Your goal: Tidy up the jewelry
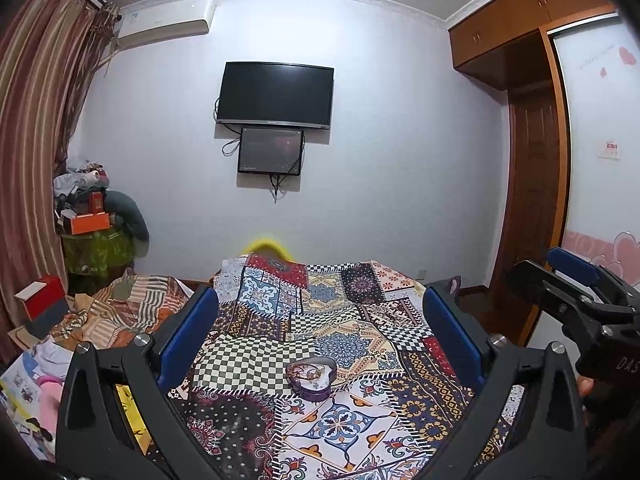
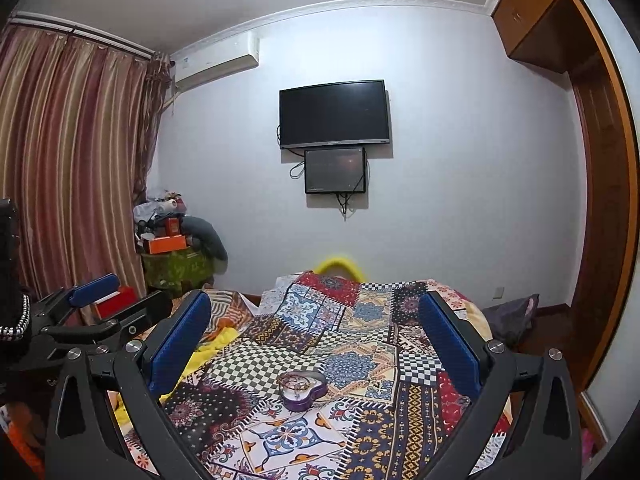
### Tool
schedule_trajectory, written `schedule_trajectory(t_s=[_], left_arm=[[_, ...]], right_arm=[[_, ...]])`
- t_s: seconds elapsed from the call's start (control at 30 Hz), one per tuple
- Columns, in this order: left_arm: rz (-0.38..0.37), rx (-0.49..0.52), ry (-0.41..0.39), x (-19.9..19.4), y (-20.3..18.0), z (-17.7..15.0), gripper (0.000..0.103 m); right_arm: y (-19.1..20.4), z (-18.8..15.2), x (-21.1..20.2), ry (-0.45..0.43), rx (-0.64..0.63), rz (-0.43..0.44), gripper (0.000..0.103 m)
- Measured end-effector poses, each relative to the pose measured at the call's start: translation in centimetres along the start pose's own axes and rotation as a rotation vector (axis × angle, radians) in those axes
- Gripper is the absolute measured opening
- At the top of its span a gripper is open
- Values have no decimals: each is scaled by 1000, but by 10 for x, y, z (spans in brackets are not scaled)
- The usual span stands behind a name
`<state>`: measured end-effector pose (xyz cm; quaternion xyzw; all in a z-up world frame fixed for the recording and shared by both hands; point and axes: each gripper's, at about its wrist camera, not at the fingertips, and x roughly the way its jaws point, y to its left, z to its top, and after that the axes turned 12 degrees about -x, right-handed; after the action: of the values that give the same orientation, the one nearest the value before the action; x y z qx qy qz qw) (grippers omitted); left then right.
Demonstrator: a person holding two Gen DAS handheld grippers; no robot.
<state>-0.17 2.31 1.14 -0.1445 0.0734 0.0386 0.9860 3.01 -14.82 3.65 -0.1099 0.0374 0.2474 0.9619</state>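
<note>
A heart-shaped purple tin [image 1: 311, 378], lid off, is sitting on the patchwork bedspread [image 1: 340, 320] of a bed, with a tangle of jewelry [image 1: 306, 371] lying inside it; single pieces are too small to tell apart. The left tongs [image 1: 318, 326] are hovering above the tin with blue-padded fingers [image 1: 188, 330] spread wide and nothing between them, the tin lying below the gap and apart from both pads. The right tongs [image 2: 314, 328] are likewise standing wide open and empty over the same tin [image 2: 303, 390], which is showing in the right wrist view just left of the middle of the gap. To the right of the tin, in the left wrist view, the right tongs [image 1: 576, 276] are appearing at the frame's edge; to the tin's left, in the right wrist view, the left tongs [image 2: 116, 296] are appearing side-on. Beyond the tin, on the far wall, a dark television [image 1: 275, 96] is hanging with a smaller screen [image 1: 270, 151] just beneath it. Far left of the tin, striped curtains [image 2: 68, 160] are hanging, with an air conditioner [image 1: 168, 22] mounted near the ceiling beside them, and a heap of boxes and clothes [image 1: 92, 216] standing in the corner below.
</note>
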Motion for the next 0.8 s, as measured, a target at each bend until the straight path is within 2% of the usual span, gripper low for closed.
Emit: schedule_trajectory(t_s=[0.8], left_arm=[[-16,-6,7,0,-3,-1,103]], right_arm=[[-3,-1,-1,6,12,-8,103]])
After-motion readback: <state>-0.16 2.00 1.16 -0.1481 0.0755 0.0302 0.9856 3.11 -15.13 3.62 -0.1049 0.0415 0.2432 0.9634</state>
